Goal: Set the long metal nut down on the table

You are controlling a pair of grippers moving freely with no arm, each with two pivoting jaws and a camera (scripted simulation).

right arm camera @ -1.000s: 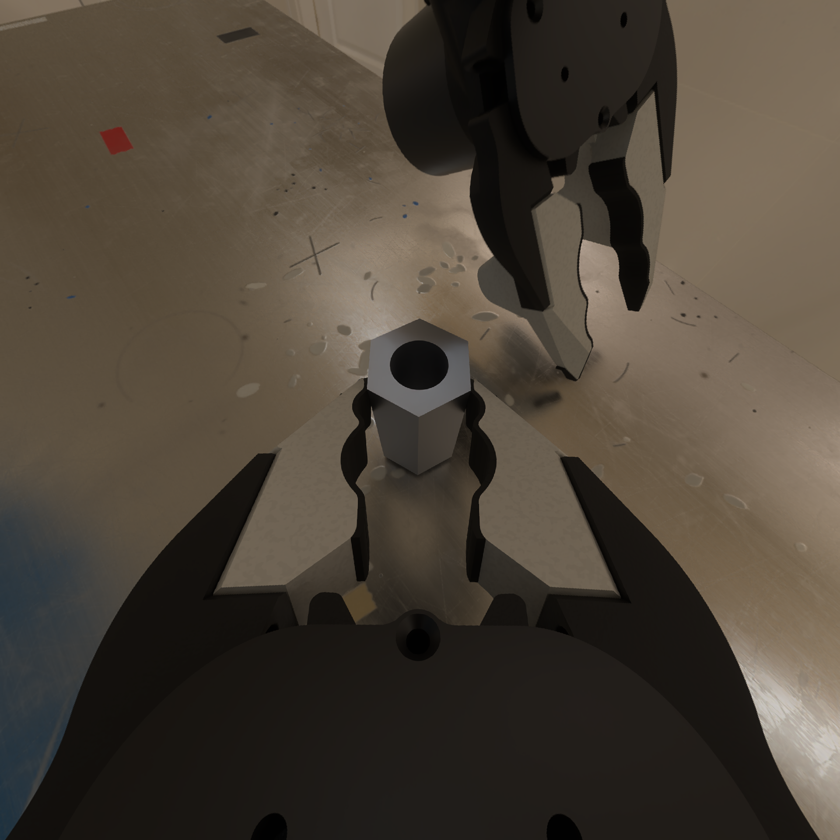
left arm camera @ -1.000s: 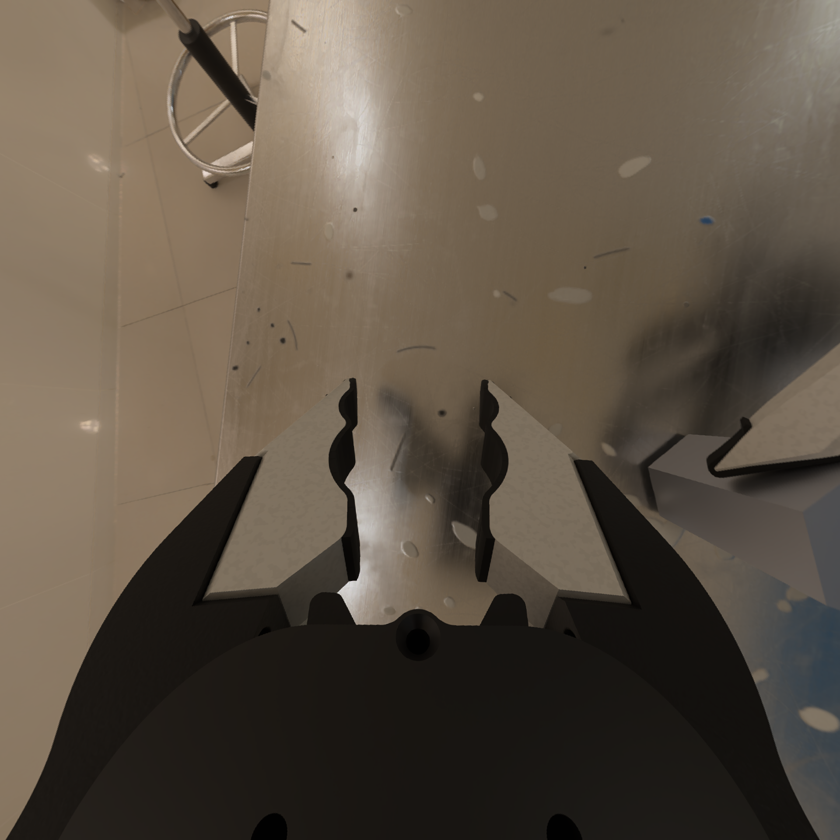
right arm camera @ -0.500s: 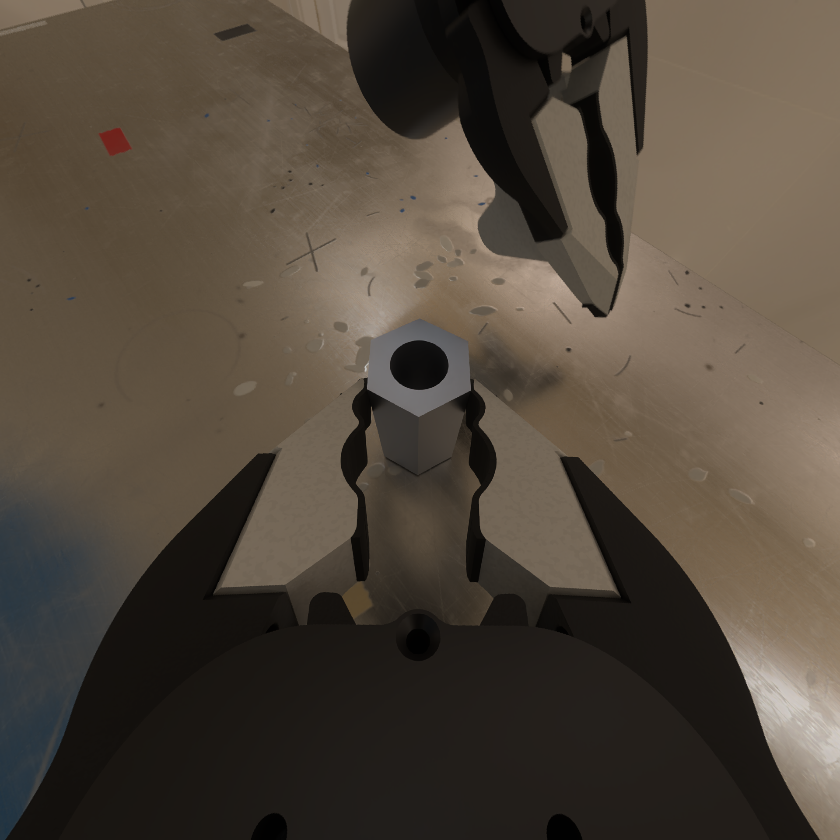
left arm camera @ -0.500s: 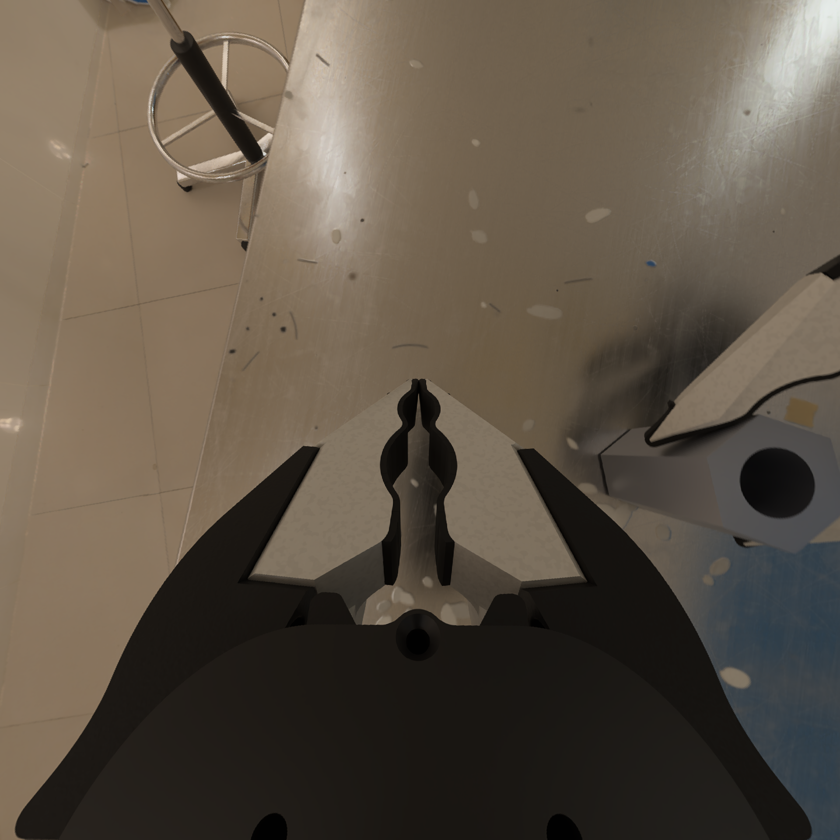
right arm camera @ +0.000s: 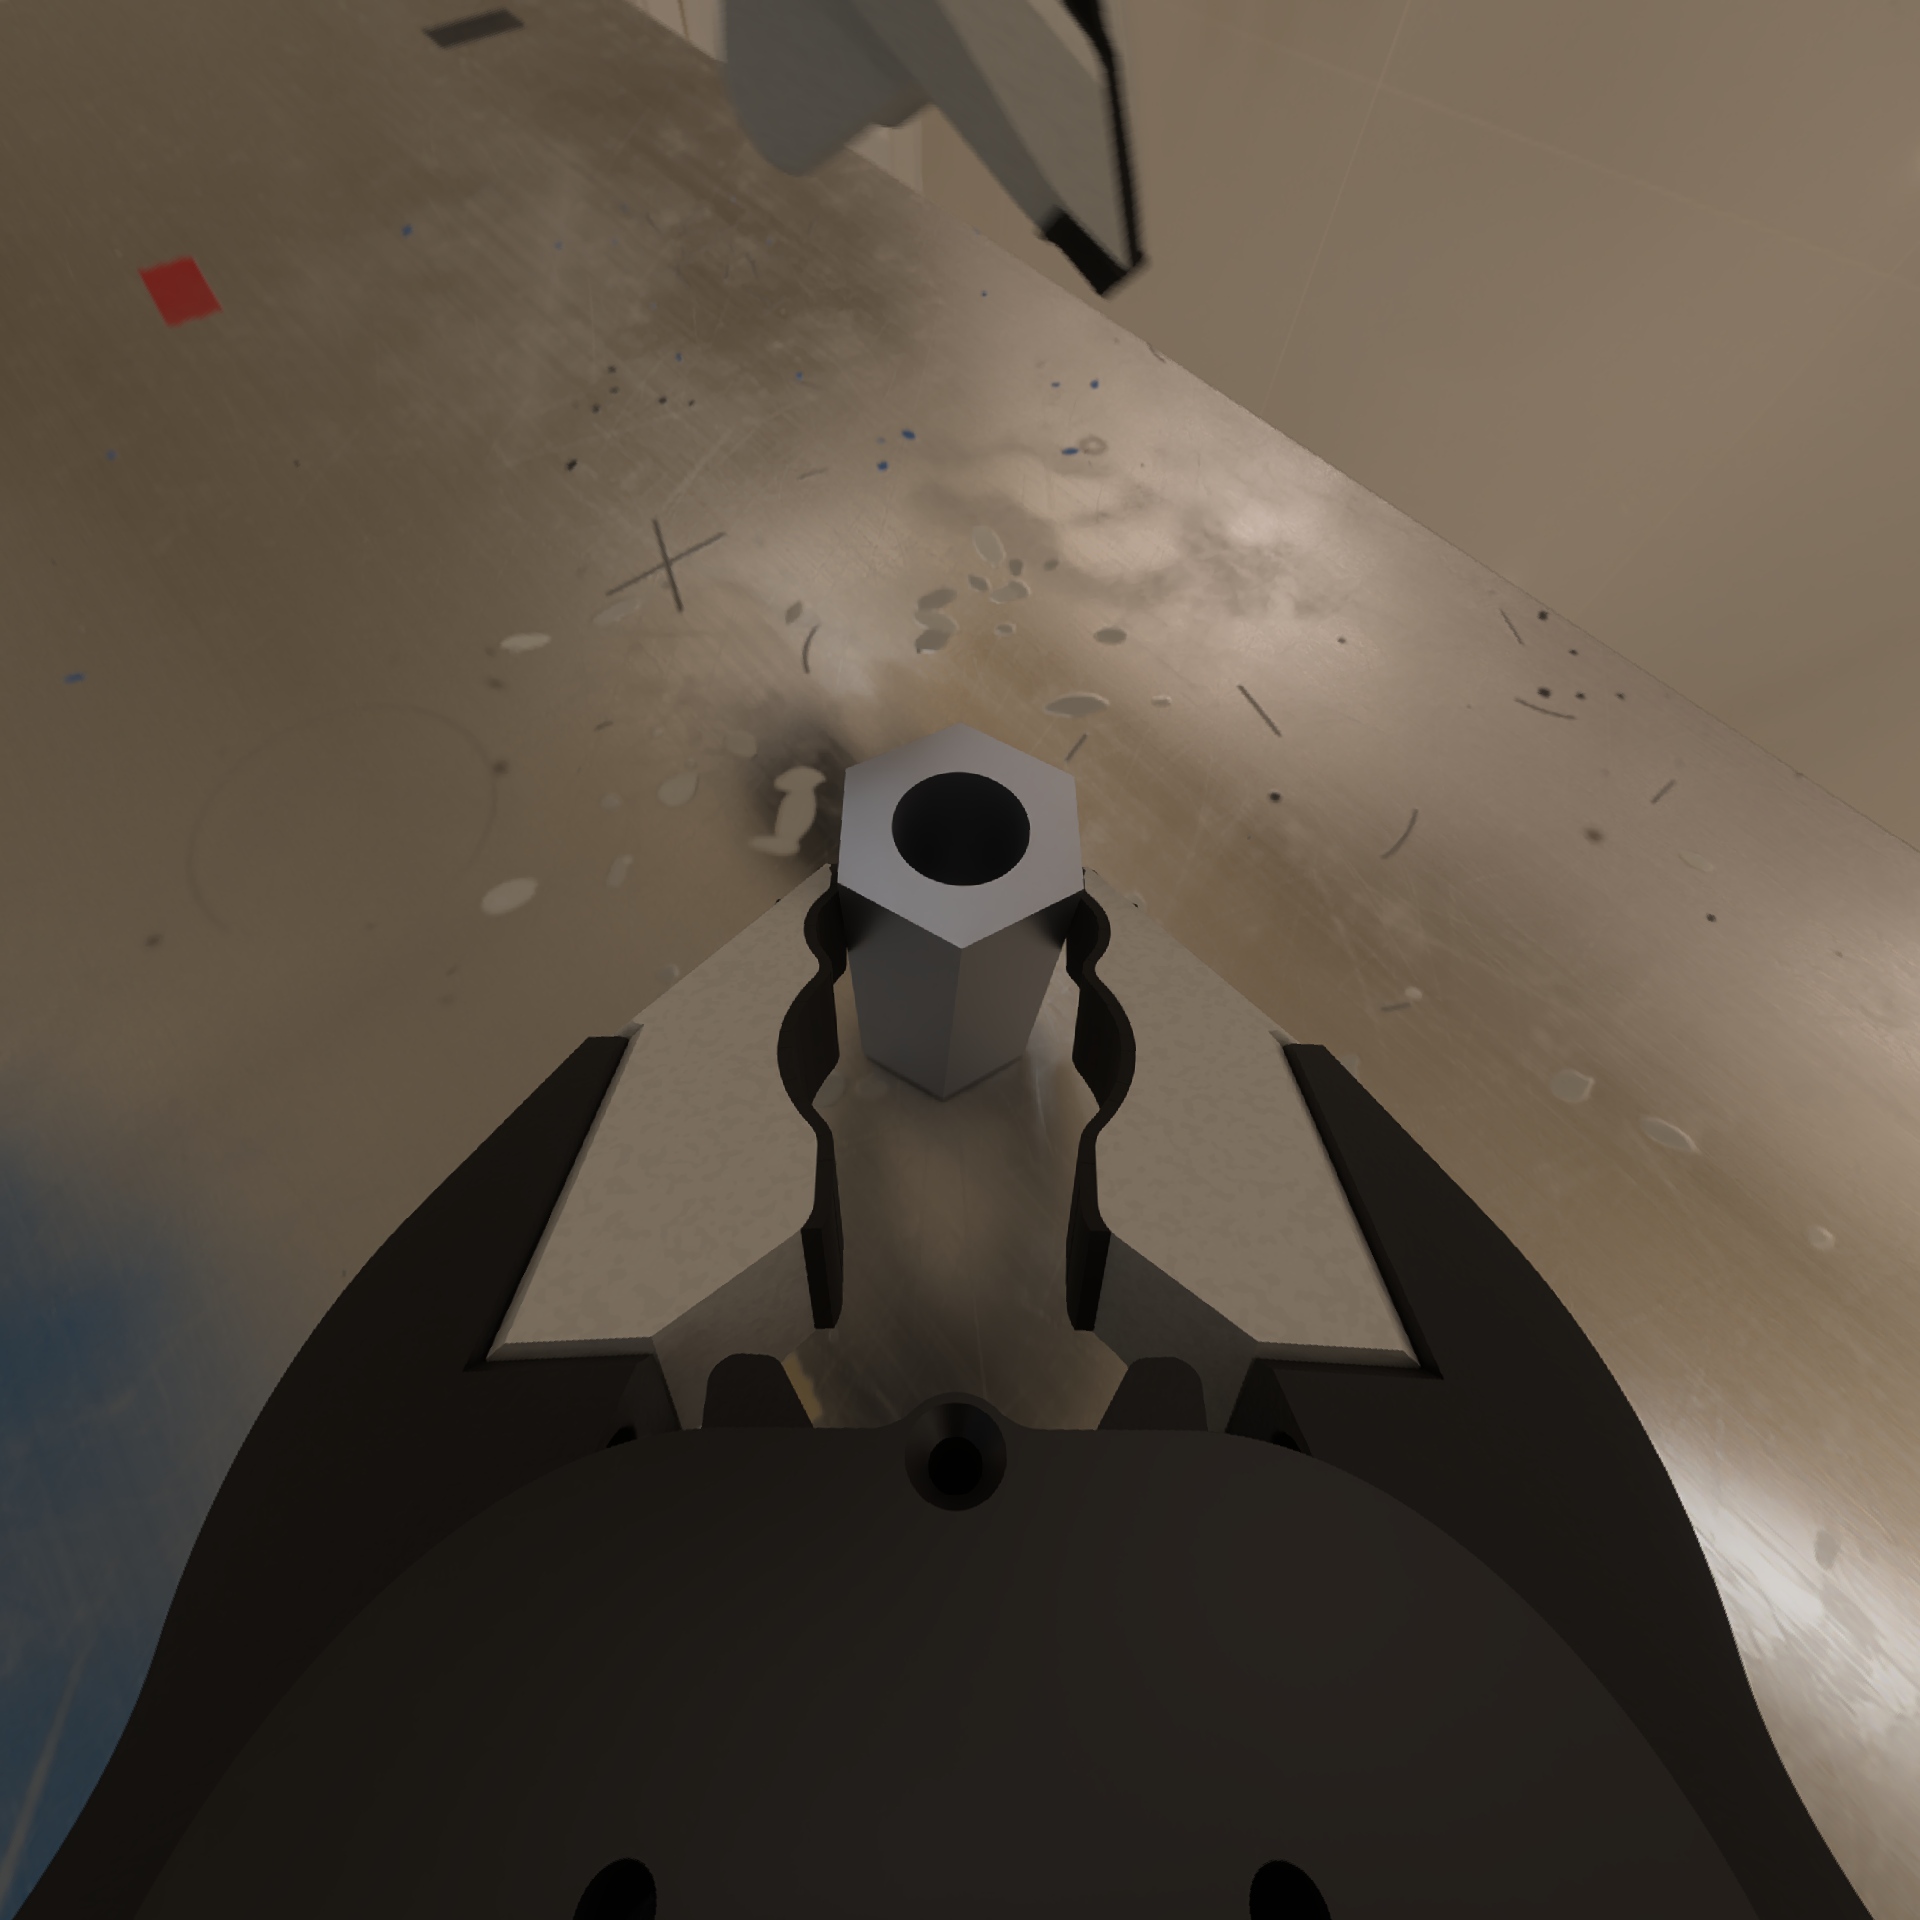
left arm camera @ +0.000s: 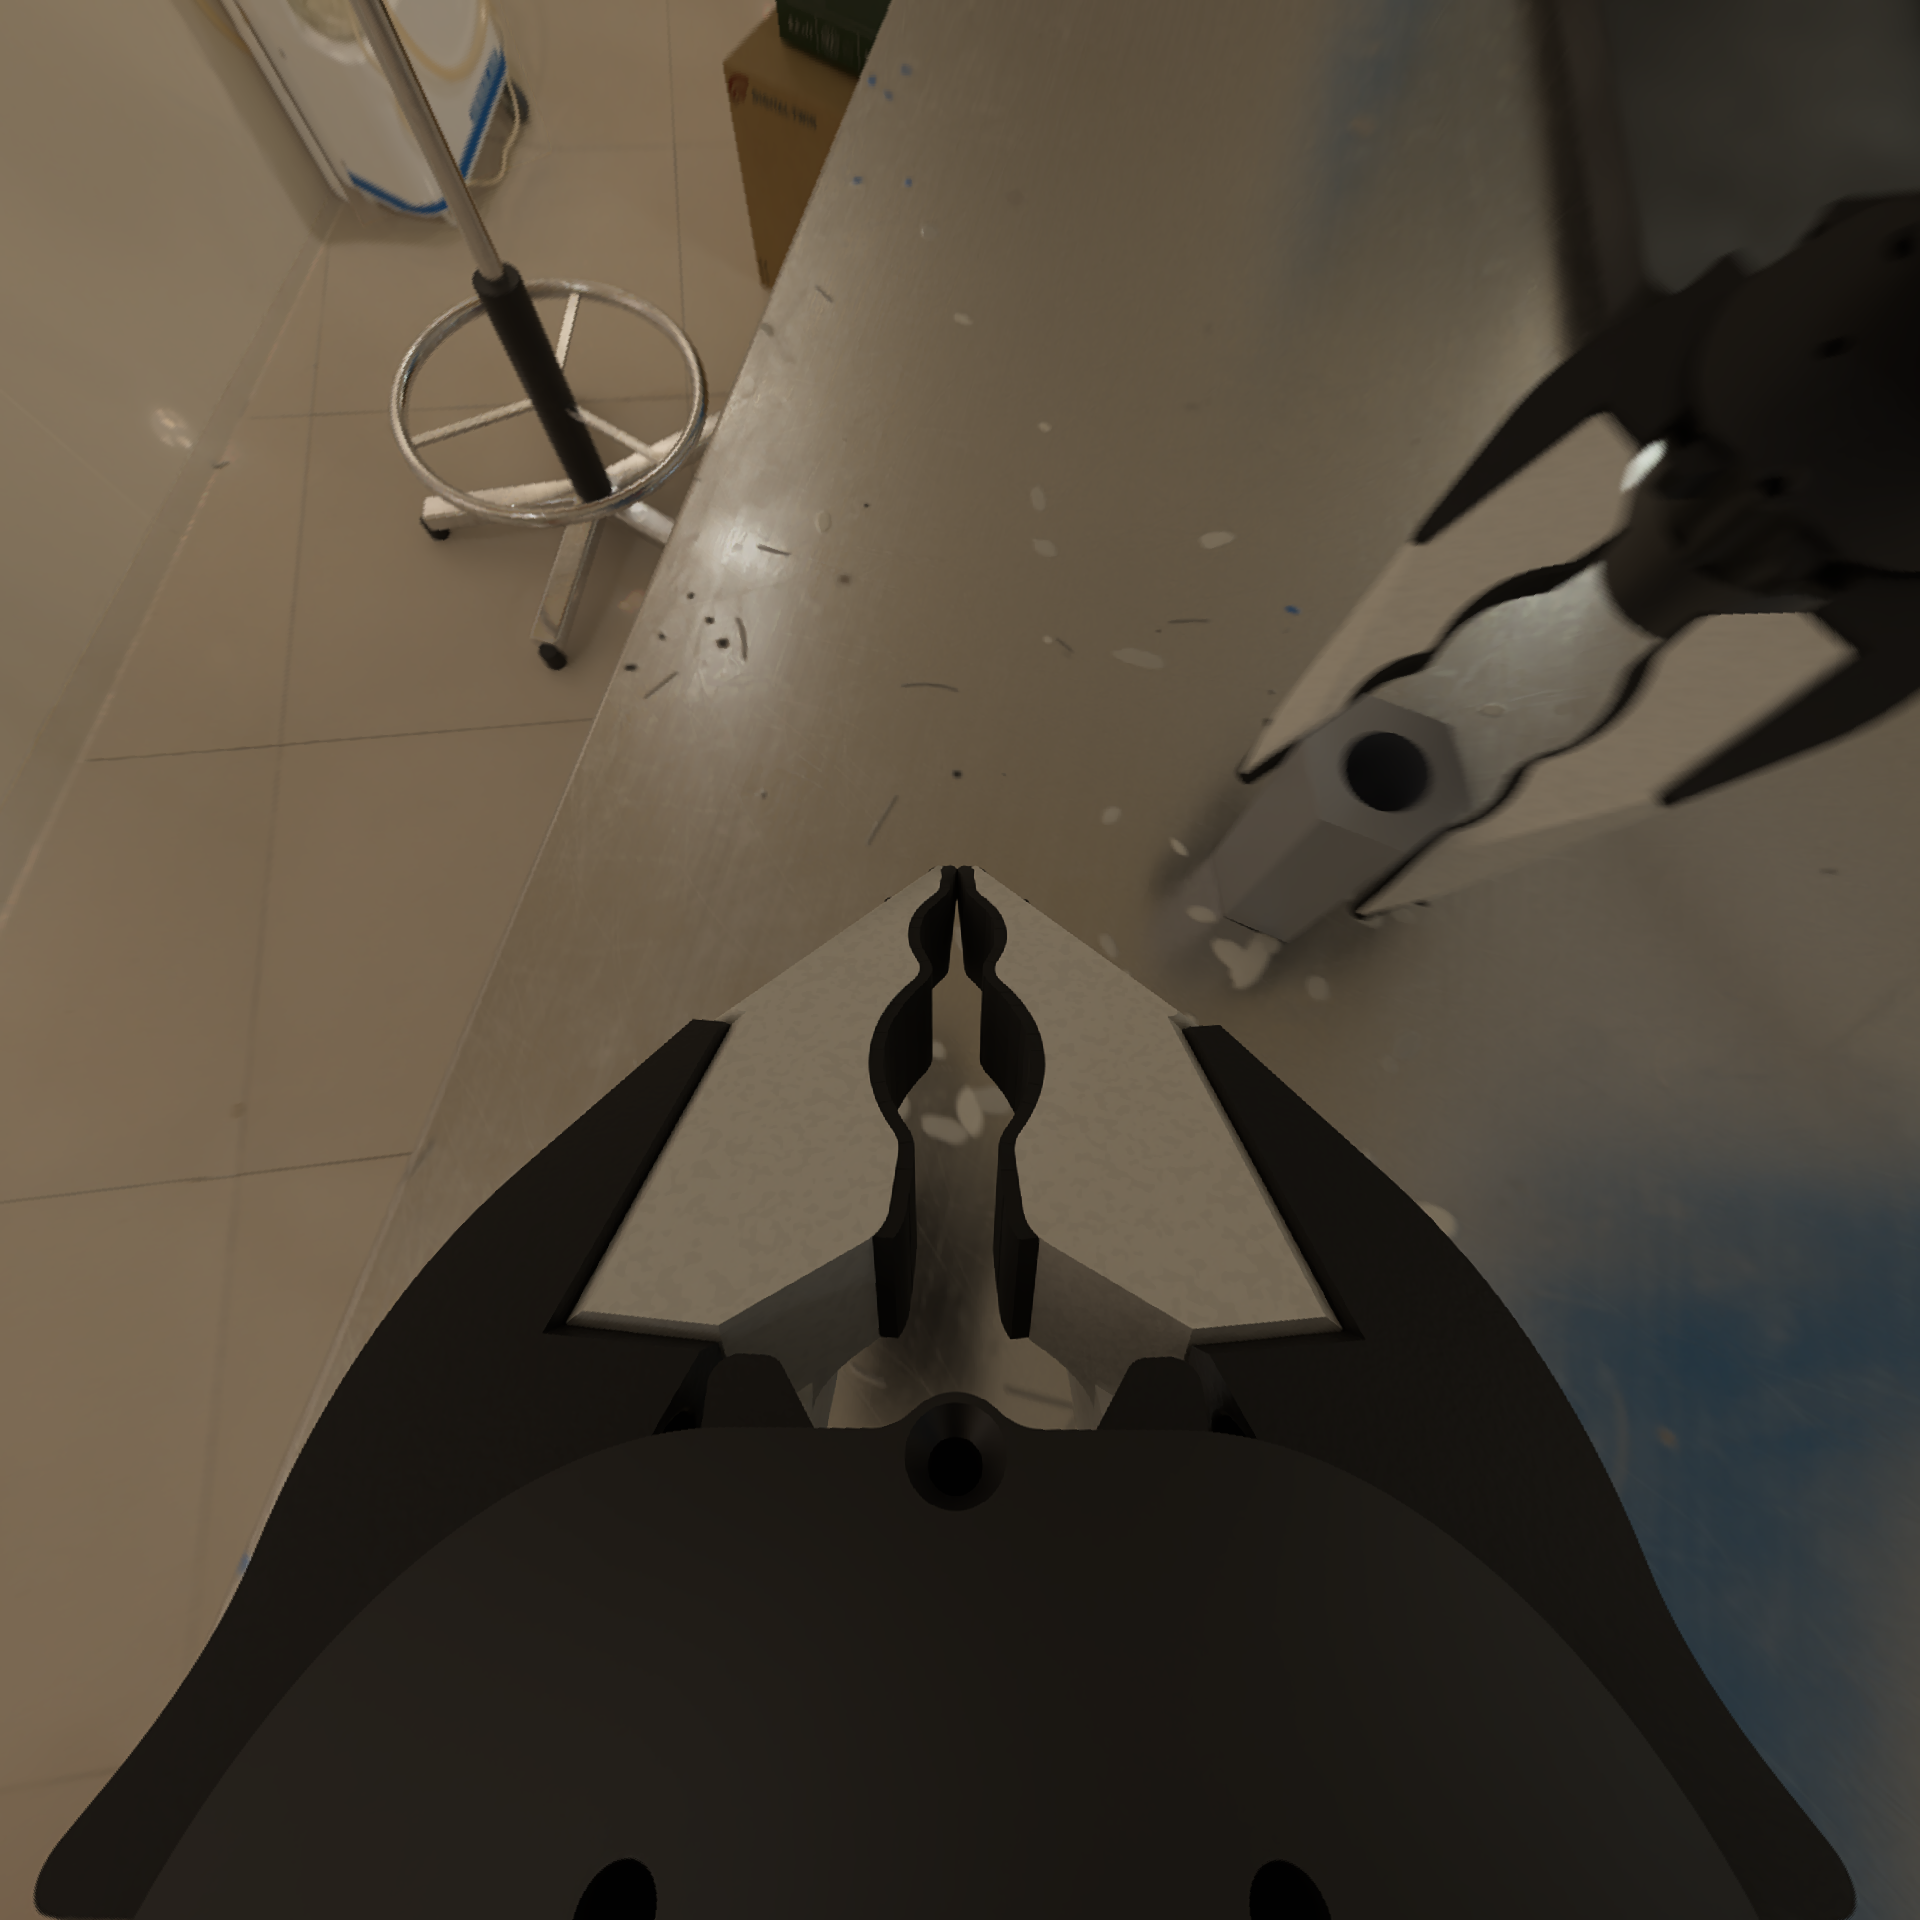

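Note:
The long metal nut (right arm camera: 935,997) is a grey hexagonal sleeve with a round bore, standing upright. My right gripper (right arm camera: 958,881) is shut on its upper sides with the fingertips. The nut's lower end is at the scratched metal table (right arm camera: 1351,831); I cannot tell if it touches. In the left wrist view the nut (left arm camera: 1288,868) and the right gripper (left arm camera: 1311,837) show at the right. My left gripper (left arm camera: 956,875) is shut and empty, high above the table and left of the nut. Its fingertips (right arm camera: 1086,223) show at the top of the right wrist view.
The table's edge (left arm camera: 665,644) runs diagonally at the left, with tiled floor below. A chrome stool base (left arm camera: 551,416), a cardboard box (left arm camera: 779,145) and a white appliance (left arm camera: 384,104) stand on the floor. A red marker (right arm camera: 182,291) lies on the table.
My left gripper has closed from open and has risen away from the nut. My right gripper and the nut have stayed still.

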